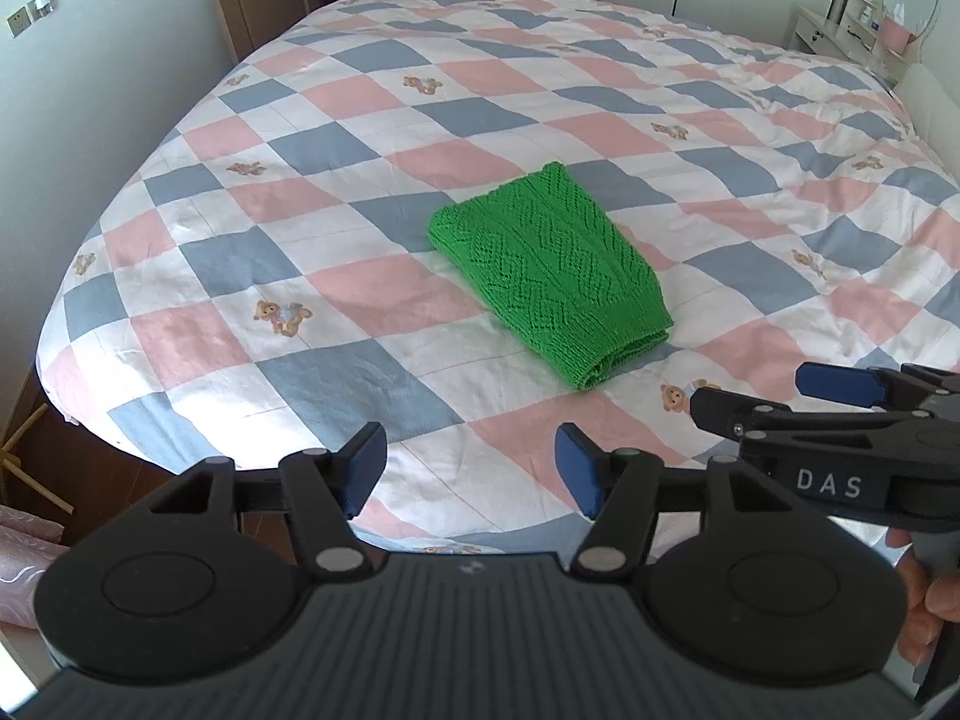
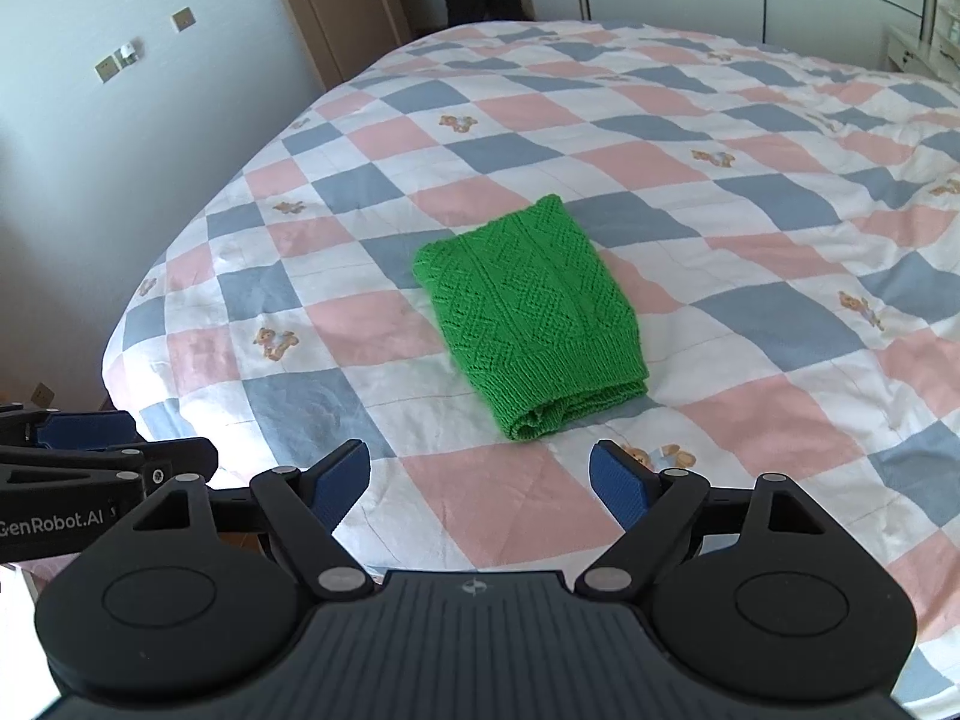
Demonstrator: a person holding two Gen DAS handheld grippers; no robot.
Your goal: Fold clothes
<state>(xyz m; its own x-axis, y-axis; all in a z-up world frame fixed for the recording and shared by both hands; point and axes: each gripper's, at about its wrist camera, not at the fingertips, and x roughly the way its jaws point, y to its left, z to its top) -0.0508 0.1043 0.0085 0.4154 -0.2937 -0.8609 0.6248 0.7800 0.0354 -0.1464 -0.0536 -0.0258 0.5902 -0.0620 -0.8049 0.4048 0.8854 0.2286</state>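
Folded green knit (image 1: 549, 273) on checked quilt (image 1: 336, 138), left gripper (image 1: 471, 468) ("GenRobot.AI") and right gripper (image 2: 480, 483) ("DAS") fingers spread, empty

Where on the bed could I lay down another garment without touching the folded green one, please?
The quilt lies bare all round the green knit: a wide stretch toward the door-side edge, a wider one toward the dresser side. Tightest is the near strip, where both open tongs, left and right, hover.

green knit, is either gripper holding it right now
No, the green knit lies folded on the checked quilt, with the left gripper and right gripper both open and short of it.
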